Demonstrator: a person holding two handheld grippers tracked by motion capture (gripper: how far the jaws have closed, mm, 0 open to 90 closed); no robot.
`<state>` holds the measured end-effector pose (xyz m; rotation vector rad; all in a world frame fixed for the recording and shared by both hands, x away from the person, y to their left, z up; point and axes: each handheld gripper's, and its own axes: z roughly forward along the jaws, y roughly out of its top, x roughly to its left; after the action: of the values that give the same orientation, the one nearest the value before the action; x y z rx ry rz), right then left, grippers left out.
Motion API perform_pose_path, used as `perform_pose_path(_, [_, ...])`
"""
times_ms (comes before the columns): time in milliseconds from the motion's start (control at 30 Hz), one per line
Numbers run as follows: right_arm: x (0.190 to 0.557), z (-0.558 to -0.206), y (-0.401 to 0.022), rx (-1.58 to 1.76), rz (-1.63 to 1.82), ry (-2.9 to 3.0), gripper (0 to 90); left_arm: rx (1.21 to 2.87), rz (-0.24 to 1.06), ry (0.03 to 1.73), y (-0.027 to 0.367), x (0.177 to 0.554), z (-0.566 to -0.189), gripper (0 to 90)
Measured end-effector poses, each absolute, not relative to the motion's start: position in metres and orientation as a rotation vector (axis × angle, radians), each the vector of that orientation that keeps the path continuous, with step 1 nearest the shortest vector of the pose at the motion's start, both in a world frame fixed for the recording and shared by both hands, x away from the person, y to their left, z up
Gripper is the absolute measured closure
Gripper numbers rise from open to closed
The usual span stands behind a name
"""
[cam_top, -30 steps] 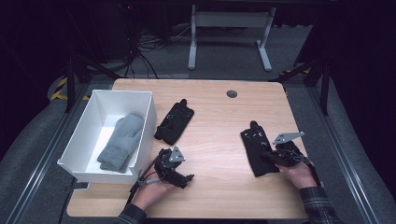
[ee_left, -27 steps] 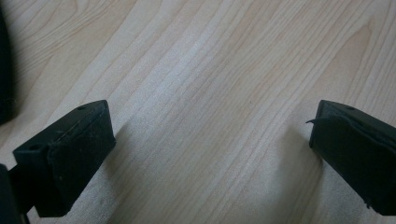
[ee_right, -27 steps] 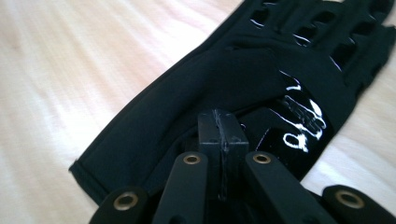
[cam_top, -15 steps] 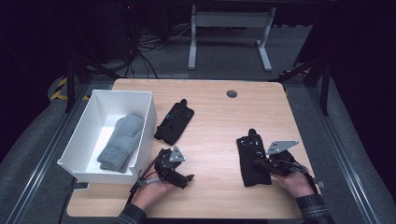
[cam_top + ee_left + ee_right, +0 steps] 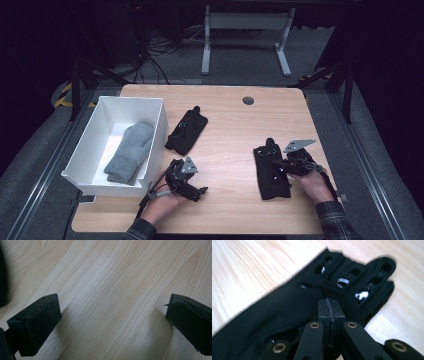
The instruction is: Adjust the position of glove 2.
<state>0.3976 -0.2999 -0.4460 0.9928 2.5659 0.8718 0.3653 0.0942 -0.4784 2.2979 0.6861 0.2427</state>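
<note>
A black fingerless glove [image 5: 271,179] lies flat on the right part of the wooden table [image 5: 230,120]. My right gripper [image 5: 281,164] rests on its right edge, jaws shut. In the right gripper view the closed pads [image 5: 330,307] press into the glove's fabric [image 5: 287,307] just below the finger holes. A second black glove [image 5: 187,131] lies left of centre, beside the white bin [image 5: 161,125]. A grey knitted mitten [image 5: 130,152] lies inside that bin. My left gripper [image 5: 196,191] sits near the front edge, open, with bare wood between its pads [image 5: 37,320].
The white bin stands at the table's left side and overhangs the front-left corner. A round cable hole [image 5: 248,100] sits near the far edge. Dark floor and a grey stand's legs [image 5: 245,45] lie beyond the table.
My right gripper has moved left and toward the front edge, and the black glove came with it, turning more upright in the high view. The left gripper has kept still.
</note>
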Motion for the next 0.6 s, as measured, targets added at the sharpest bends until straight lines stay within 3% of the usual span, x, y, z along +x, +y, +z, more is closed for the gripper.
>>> perform_pose_path(600, [0.350,-0.448,-0.279,0.967,0.911,2.620,90.0,2.298,0.243,0.686,0.094,0.365,-0.478,0.2])
